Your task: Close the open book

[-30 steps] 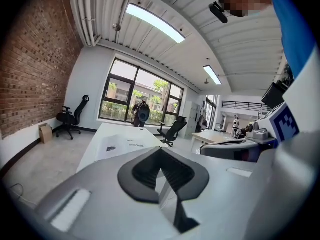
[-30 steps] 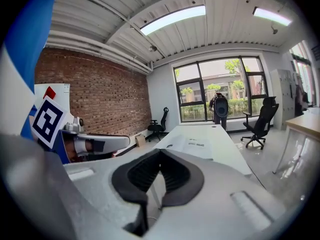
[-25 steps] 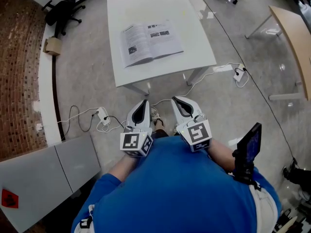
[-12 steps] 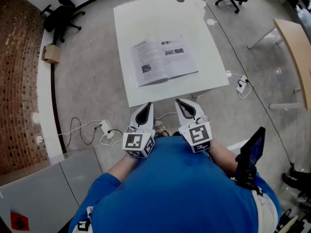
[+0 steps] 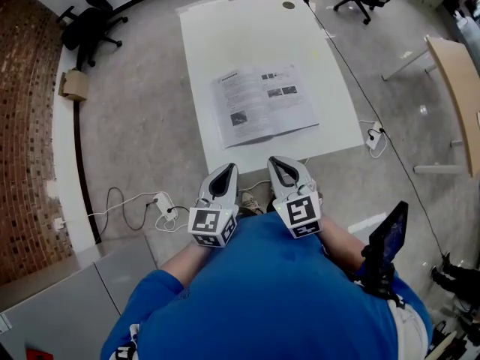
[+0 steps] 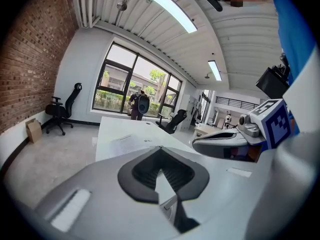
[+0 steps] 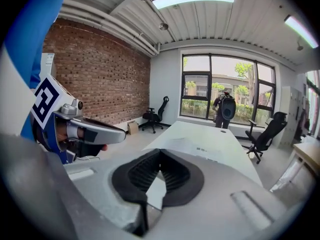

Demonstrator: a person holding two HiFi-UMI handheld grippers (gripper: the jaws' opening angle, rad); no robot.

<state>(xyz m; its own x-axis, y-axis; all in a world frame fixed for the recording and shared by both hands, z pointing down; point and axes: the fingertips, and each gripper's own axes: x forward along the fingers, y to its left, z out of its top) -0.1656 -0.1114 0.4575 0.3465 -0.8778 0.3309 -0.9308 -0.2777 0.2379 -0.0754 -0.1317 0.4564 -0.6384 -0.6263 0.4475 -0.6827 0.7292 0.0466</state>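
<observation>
An open book lies flat, pages up, on the near half of a white table. Both grippers are held side by side in front of the person's chest, short of the table's near edge and pointing toward it. The left gripper is shut with nothing between its jaws. The right gripper is also shut and empty. In the left gripper view the book shows beyond the closed tips of the left gripper. From the right gripper the book lies ahead on the table.
Cables and a power strip lie on the floor left of the person's feet. A wooden table stands at right, office chairs at the far corners, a brick wall at left. A person stands by the windows.
The table and book have come nearer in the head view as the person moved toward them. Both grippers stayed shut and side by side, now close to the table's near edge.
</observation>
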